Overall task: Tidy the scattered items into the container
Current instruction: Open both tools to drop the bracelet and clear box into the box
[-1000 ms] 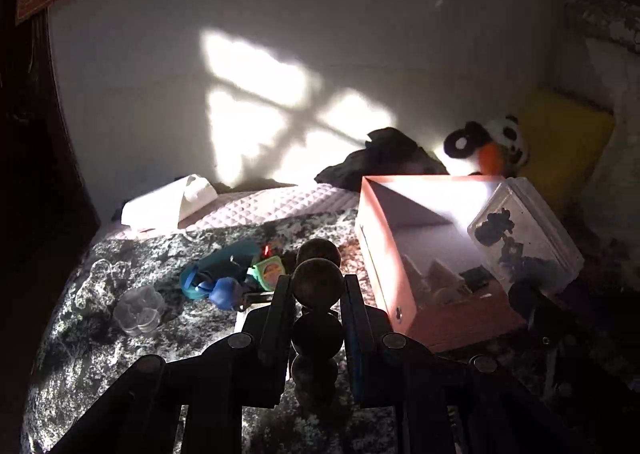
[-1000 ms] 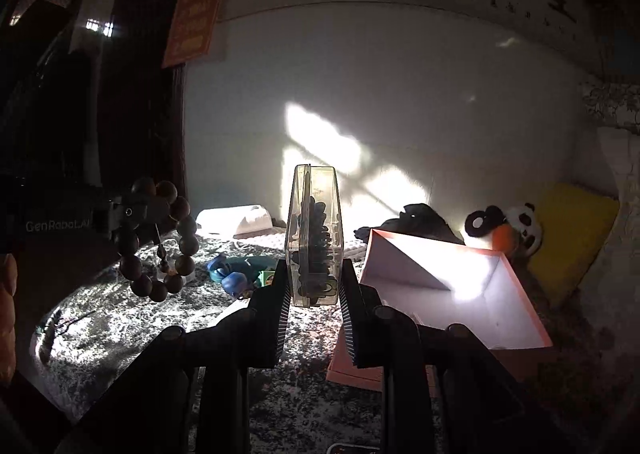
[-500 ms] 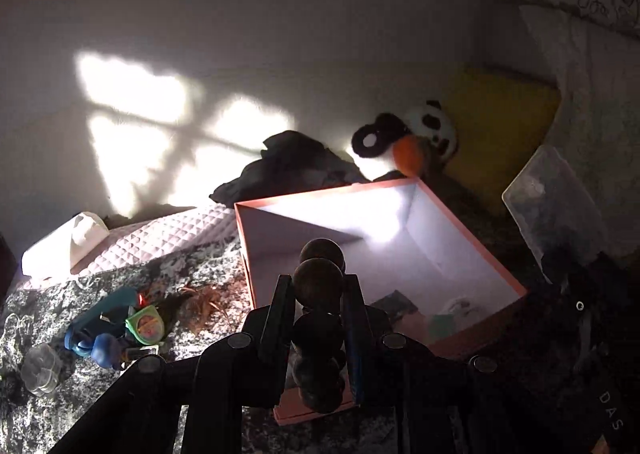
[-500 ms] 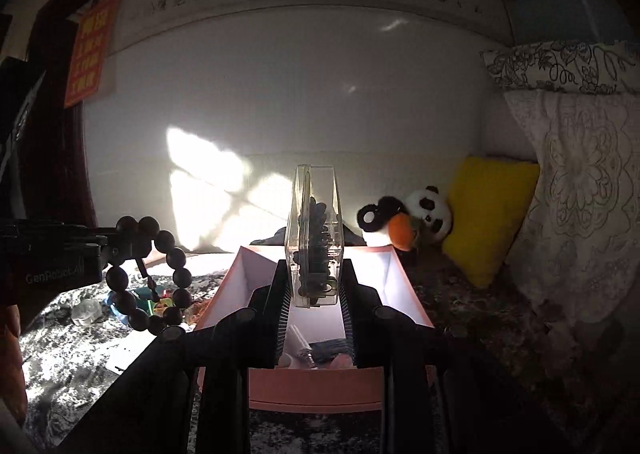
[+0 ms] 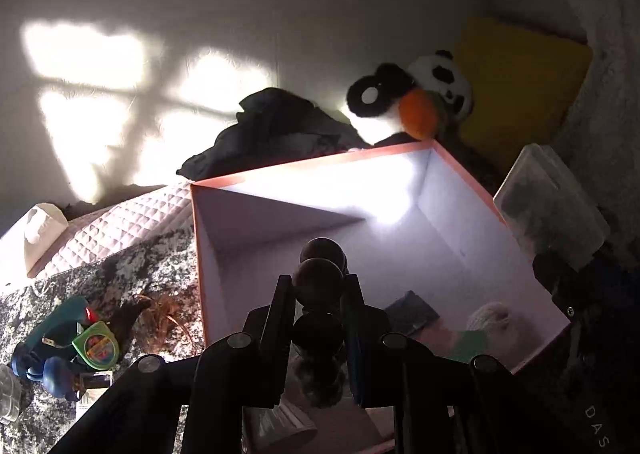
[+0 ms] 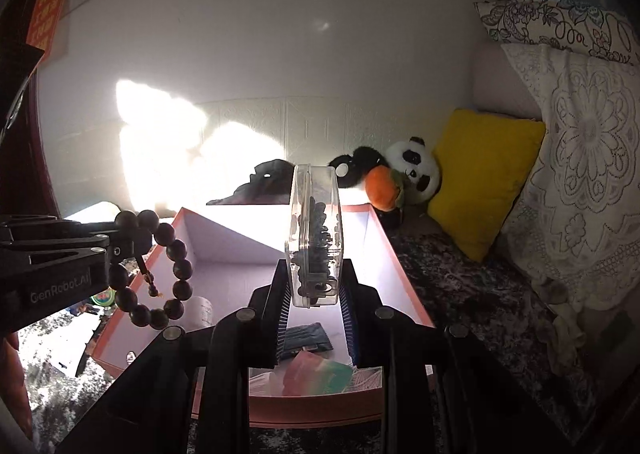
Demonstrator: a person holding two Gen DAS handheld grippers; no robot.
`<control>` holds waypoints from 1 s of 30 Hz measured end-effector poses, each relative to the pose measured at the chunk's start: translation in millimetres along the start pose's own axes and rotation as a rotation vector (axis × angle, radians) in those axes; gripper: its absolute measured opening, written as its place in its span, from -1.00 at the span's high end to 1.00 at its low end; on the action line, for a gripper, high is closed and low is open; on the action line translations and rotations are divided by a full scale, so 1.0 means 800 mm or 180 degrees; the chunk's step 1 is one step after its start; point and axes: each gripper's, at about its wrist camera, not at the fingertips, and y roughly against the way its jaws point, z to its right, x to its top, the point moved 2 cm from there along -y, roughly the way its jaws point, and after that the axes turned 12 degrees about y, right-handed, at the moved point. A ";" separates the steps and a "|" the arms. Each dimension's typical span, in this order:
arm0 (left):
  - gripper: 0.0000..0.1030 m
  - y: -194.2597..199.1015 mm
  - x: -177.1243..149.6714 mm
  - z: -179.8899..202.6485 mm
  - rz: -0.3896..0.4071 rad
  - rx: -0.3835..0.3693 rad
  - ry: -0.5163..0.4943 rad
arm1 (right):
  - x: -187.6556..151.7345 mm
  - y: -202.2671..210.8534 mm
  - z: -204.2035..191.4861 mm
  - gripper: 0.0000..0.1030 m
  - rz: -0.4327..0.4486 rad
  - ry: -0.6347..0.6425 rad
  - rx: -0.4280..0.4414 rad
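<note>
My left gripper [image 5: 318,286] is shut on a string of dark wooden beads [image 5: 319,272], which hangs over the near left part of the open pink box [image 5: 280,167]. From the right wrist view the bead bracelet [image 6: 176,250] dangles as a loop from the left gripper [image 6: 134,242] above the box's left wall [image 6: 136,290]. My right gripper [image 6: 315,270] is shut on a clear plastic case [image 6: 316,213] with dark pieces inside, held on edge above the box. That case [image 5: 548,209] shows at the box's right side. A dark packet [image 6: 308,338] and a pink-green item [image 6: 316,374] lie in the box.
On the patterned bedspread left of the box lie a blue-teal toy [image 5: 48,338], a green round item [image 5: 96,346] and brown strands [image 5: 160,310]. Behind the box are a dark cloth [image 5: 276,133], a panda plush [image 6: 412,169] and a yellow cushion [image 6: 484,173], with lace pillows [image 6: 580,157] at right.
Both grippers have swung right and a little down, from beside the scattered items to over the pink box. Each keeps its hold. The box now fills the middle of both views.
</note>
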 end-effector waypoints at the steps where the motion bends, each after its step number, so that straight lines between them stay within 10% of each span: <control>1: 0.64 -0.012 0.000 -0.002 -0.0025 0.0019 0.0000 | 0.000 -0.010 -0.001 0.52 -0.0033 0.0006 0.0004; 17: 0.60 -0.095 -0.004 -0.018 -0.0280 0.0085 0.0072 | -0.010 -0.093 -0.030 0.51 -0.0395 0.0089 0.0056; 21: -0.59 -0.072 0.012 -0.027 -0.0098 0.0024 0.0236 | -0.012 -0.093 -0.025 -0.58 -0.0374 0.0003 -0.0027; 30: -0.61 0.004 0.042 -0.038 0.0337 -0.0001 0.0235 | 0.015 -0.041 -0.002 -0.58 0.0094 -0.0261 -0.0251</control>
